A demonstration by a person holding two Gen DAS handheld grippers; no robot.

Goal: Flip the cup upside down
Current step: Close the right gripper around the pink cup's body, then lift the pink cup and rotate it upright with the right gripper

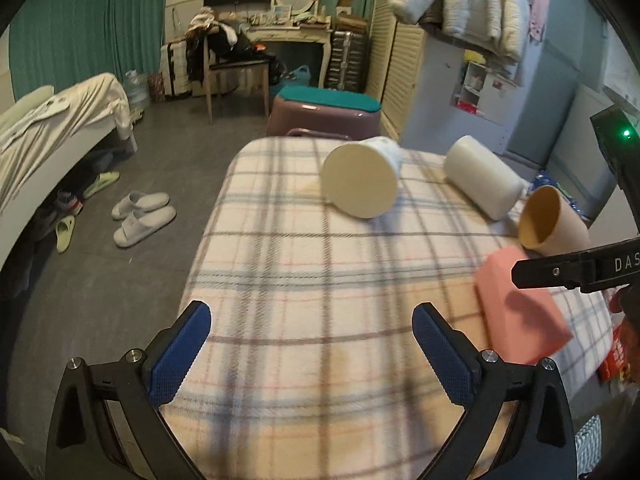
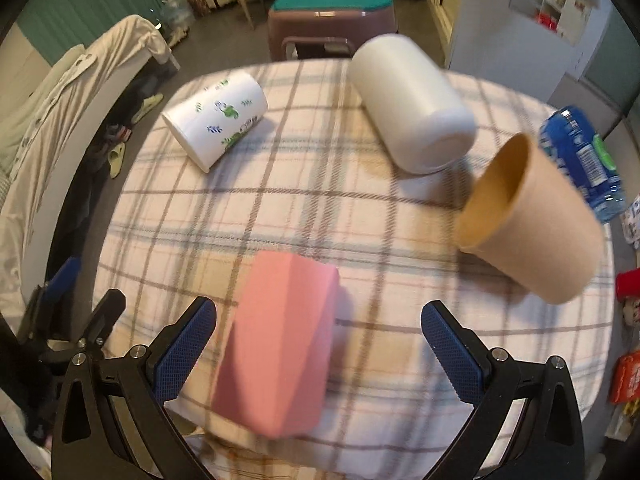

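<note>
Several cups lie on their sides on a plaid-covered table [image 1: 304, 264]. A pink faceted cup [image 2: 280, 340] lies nearest, between my right gripper's open fingers, not held; it also shows in the left wrist view [image 1: 520, 312]. A brown paper cup [image 2: 528, 220] lies at the right, mouth facing left. A plain white cup [image 2: 412, 104] and a white cup with green leaf print [image 2: 216, 120] lie farther back. My right gripper [image 2: 318, 344] is open. My left gripper [image 1: 312, 344] is open and empty over the table's near part.
A blue can [image 2: 580, 156] lies at the table's right edge. A mauve stool with a teal top [image 1: 324, 112] stands beyond the table. A bed [image 1: 60, 128] and slippers [image 1: 140, 216] are on the left. Red packets [image 2: 628, 372] sit off the right edge.
</note>
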